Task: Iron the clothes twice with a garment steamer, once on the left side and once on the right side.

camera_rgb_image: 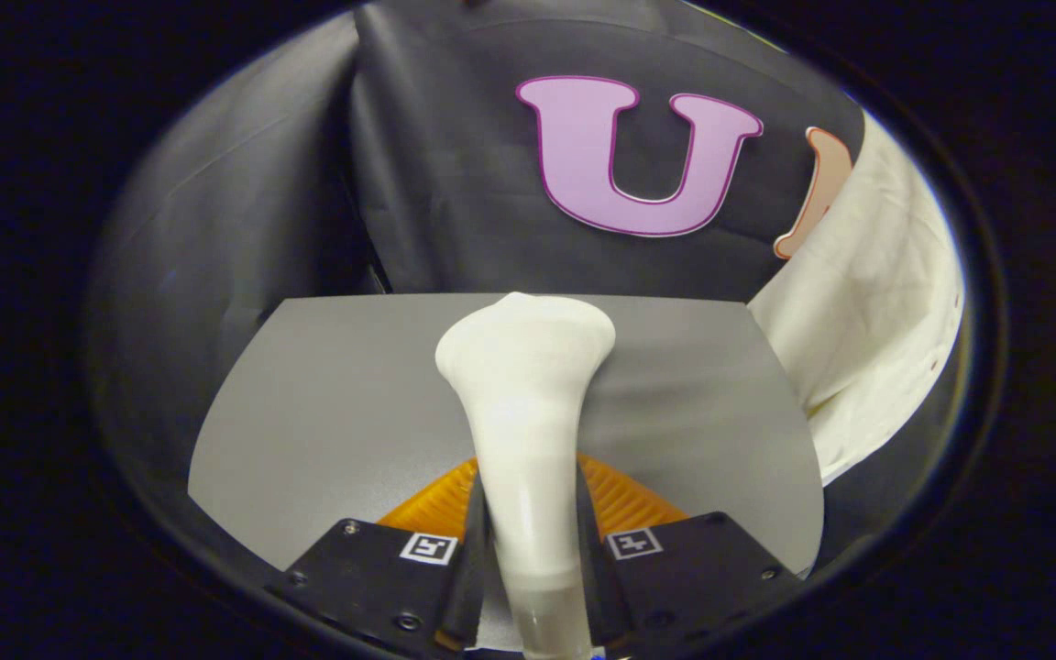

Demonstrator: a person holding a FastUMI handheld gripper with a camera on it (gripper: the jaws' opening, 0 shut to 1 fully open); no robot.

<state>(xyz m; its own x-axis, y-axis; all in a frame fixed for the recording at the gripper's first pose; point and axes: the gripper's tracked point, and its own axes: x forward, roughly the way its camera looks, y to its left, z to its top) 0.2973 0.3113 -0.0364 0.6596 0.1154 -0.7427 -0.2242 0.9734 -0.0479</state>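
The steamer (528, 403) stands between the two fingers (471, 577), which are closed on its narrow handle, one on each side. Its wide white head points away from the gripper (528, 573), over the grey tabletop (326, 403). The white garment (867, 339) hangs at the far right, well apart from the steamer head, so I judge the step in hand is to bring the head to the cloth.

To do it well: turn the head to the right, w/ its flat face toward the fabric, then go along one side in a slow, straight stroke; keep the grip firm so the handle does not twist between the fingers. Do the other side after.

Hard to make out: the garment is cut off at the right, so its left & right sides, its hanger etc. cannot be told. The front face of the head is turned away. An orange ribbed part (624, 500) lies behind the fingers; what it is, I cannot tell.
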